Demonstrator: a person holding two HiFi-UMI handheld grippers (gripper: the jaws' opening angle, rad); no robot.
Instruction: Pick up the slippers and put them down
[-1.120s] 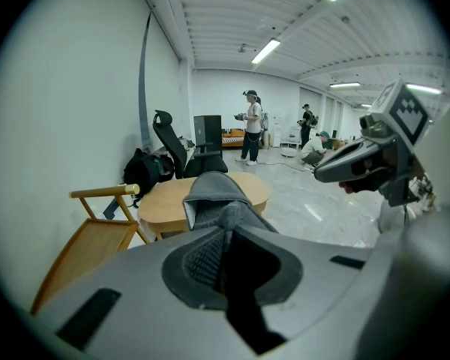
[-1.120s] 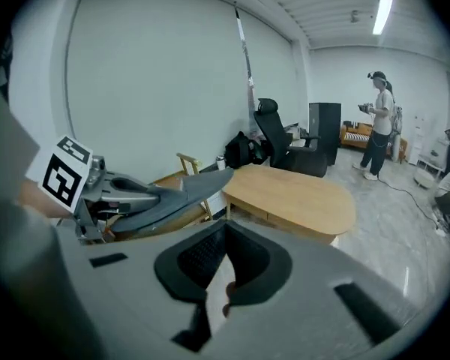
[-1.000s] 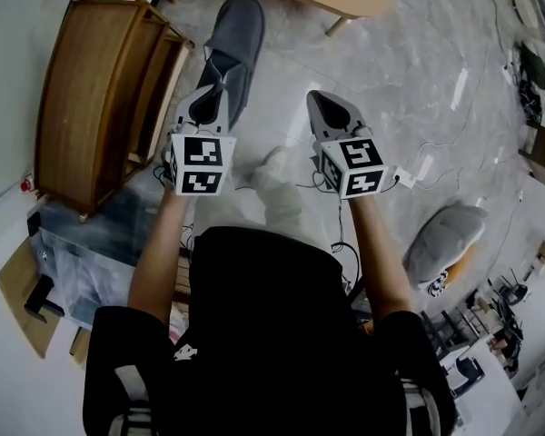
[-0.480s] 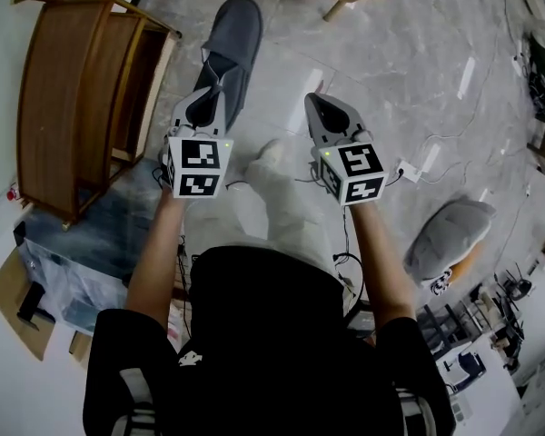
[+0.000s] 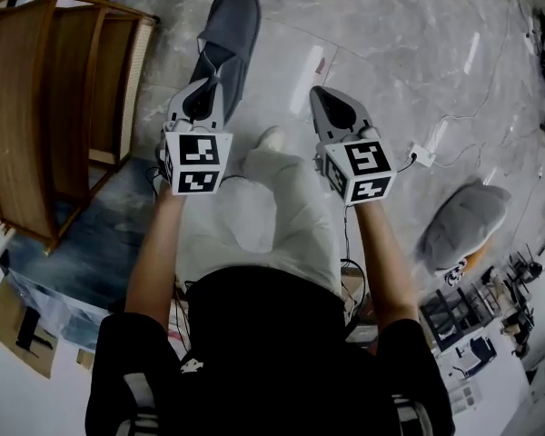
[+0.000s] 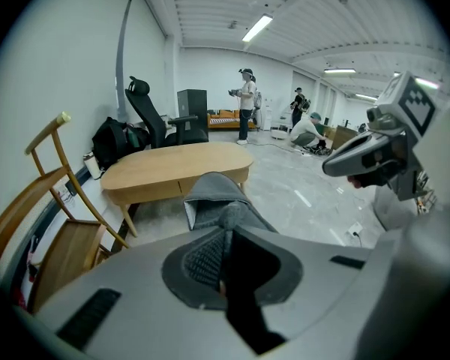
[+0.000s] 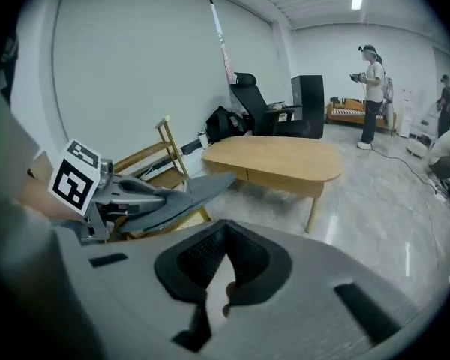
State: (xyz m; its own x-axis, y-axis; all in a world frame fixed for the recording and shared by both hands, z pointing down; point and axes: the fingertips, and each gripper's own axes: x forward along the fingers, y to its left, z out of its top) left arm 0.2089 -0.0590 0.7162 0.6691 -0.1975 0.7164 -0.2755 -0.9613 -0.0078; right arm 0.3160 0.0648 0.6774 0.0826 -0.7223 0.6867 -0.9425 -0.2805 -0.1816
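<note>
L fingers (image 6: 202, 255) of the left gripper (image 5: 209, 84) are closed on the heel rim of the grey slipper (image 5: 229, 30). It hangs toe-out above the floor (image 5: 400, 53), just right of the wooden chair (image 5: 54, 116). Right gripper (image 5: 320, 98): fingers shut, nothing in them.

Risks: it's a thin pinch on soft fabric, so the slipper cd swing or slide out early, and the toe cd clip the chair's edge.

Room: bare floor ahead & to the right. The person's foot (image 5: 271, 139) is between the grippers, w/ a cable & socket (image 5: 424, 153) further right.
</note>
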